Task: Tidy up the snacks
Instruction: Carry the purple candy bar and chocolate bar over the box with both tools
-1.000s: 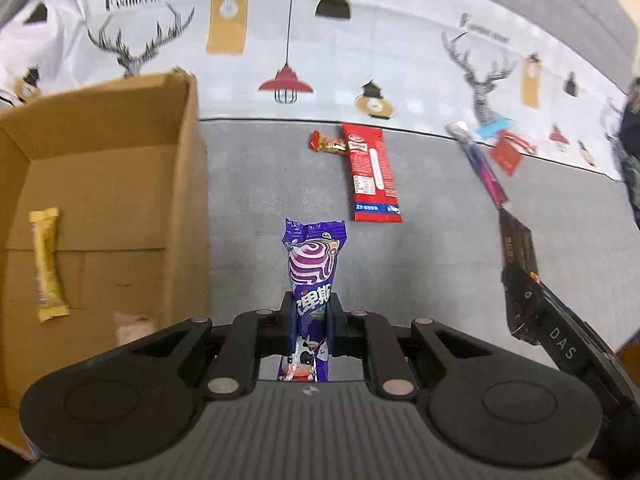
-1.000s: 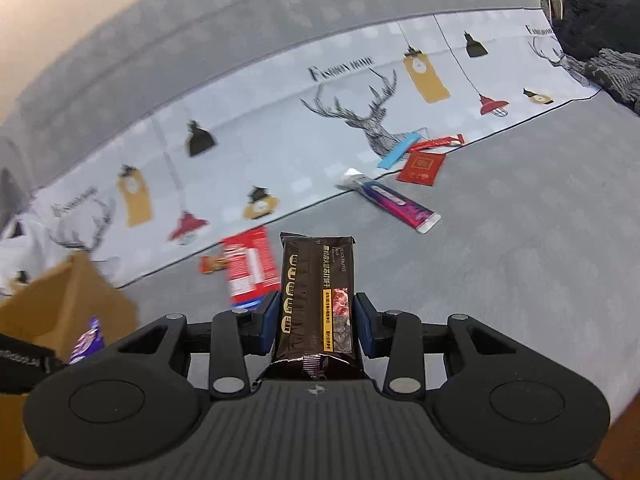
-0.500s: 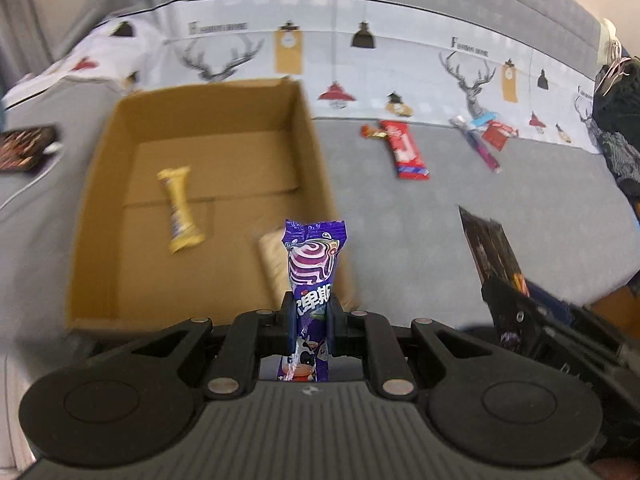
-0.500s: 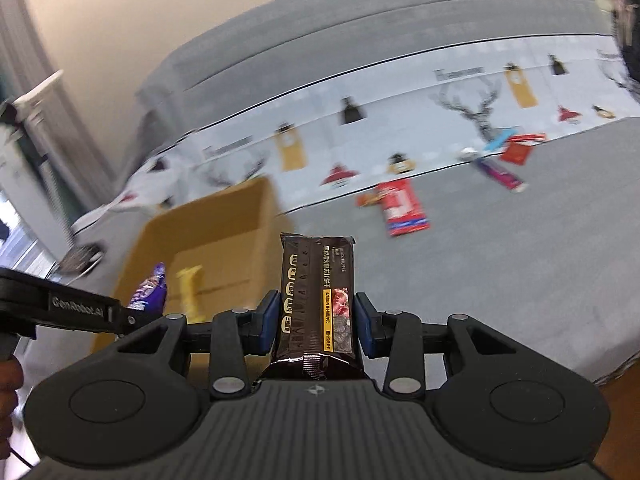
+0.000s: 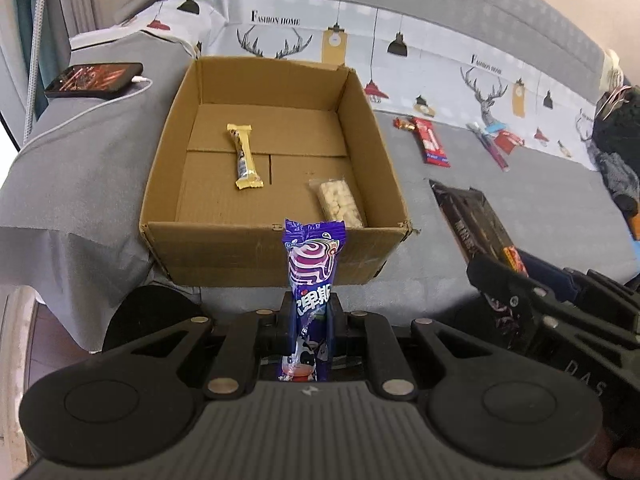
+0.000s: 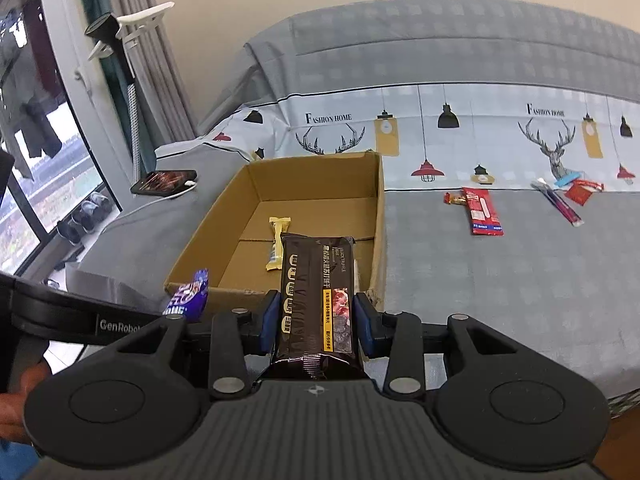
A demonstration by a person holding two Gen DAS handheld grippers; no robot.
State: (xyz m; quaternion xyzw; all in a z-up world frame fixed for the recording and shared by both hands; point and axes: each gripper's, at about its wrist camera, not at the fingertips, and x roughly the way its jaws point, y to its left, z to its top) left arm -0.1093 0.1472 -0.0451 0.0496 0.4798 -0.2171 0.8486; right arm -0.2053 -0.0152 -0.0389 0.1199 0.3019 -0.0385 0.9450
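Observation:
My left gripper (image 5: 311,312) is shut on a purple candy packet (image 5: 312,276), held upright just in front of the near wall of an open cardboard box (image 5: 276,248). The box holds a yellow bar (image 5: 243,156) and a clear pack of white pieces (image 5: 338,202). My right gripper (image 6: 316,312) is shut on a dark brown biscuit pack (image 6: 316,292), near the box's (image 6: 312,172) front right corner. The purple packet (image 6: 188,294) shows at its left.
On the grey bed cover to the right lie a red packet (image 5: 432,144), a small red candy (image 5: 402,123), a purple stick (image 5: 492,148) and a red sachet (image 5: 510,138). A phone on a white cable (image 5: 94,80) lies left of the box. The bed edge is close below.
Both grippers pulled back and swung left from the loose snacks to face the box, each still holding its snack. The whole box is now in view.

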